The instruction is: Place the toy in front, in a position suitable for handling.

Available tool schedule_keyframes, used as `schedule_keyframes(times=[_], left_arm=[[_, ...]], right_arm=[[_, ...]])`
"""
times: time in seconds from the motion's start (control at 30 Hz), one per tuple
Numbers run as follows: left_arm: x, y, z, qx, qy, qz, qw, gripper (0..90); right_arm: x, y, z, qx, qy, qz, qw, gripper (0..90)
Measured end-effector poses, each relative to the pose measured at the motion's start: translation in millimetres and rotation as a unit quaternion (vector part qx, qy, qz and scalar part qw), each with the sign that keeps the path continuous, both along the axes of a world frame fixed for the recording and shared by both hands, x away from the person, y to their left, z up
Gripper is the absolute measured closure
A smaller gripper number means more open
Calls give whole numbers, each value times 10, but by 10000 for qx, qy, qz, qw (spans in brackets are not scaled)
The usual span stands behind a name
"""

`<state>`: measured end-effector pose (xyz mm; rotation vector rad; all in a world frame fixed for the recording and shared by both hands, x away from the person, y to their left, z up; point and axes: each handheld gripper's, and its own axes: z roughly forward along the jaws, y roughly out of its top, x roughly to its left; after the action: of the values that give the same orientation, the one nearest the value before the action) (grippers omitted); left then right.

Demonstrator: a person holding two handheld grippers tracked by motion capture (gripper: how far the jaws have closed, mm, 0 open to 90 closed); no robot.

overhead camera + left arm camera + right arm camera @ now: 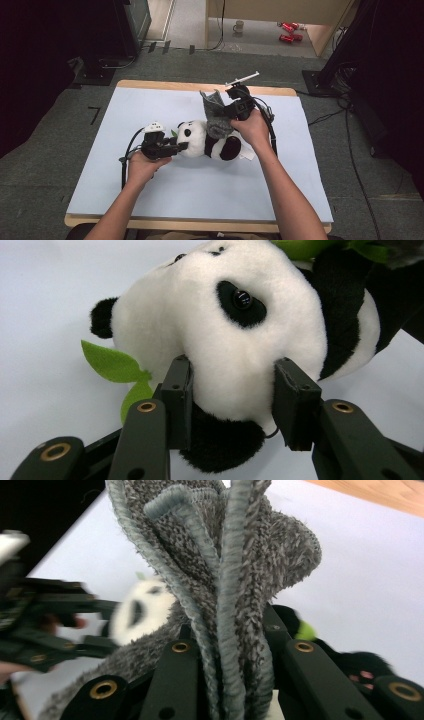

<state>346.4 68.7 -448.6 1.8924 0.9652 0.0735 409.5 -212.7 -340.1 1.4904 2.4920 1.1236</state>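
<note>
Panda plush (207,140) is lying on its side near the middle of the pale blue table cover (150,200), head toward the person's left, with a green felt leaf (112,362) poking out beside its head. In the left gripper view, the left gripper (232,390) is pinching the panda's white head, one black jaw pressing into the fur on either side, a black ear bulging out below them. In the high view that gripper (180,146) is lying low along the table in the left hand (145,165). The right gripper (227,111) is sitting above the panda's body in the right hand (255,127), and its jaws are squeezing a bunched grey towel (225,580) tight between them, the folded hems standing up from the grip. In the high view the grey towel (215,112) is rising over the panda's back, its lower part touching the toy. The wooden table edge (165,85) is showing beyond the cover.
</note>
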Motion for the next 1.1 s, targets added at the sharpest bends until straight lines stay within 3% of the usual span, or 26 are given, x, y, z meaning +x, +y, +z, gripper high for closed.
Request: schedule_keyframes(times=[0.17,0.27,0.47,0.67,0.87,1.1], left_arm=[[2,3,10,20,2,-1,10000,566],[1,4,16,19,7,5,10000,560],[-5,0,20,46,-35,-13,10000,539],[-11,32,22,5,-238,-95,9997,426],[-29,58,-18,34,-481,-327,9983,300],[-12,-40,-125,198,-747,-218,9968,224]], right_arm=[[-165,100,40,171,-155,261,9994,767],[-228,144,0,247,-141,372,9989,767],[-299,236,-189,166,38,487,9987,767],[-266,275,-273,-143,-116,484,9987,768],[-176,232,-288,-123,-125,338,9993,767],[-63,260,-264,-222,-145,221,9994,764]])
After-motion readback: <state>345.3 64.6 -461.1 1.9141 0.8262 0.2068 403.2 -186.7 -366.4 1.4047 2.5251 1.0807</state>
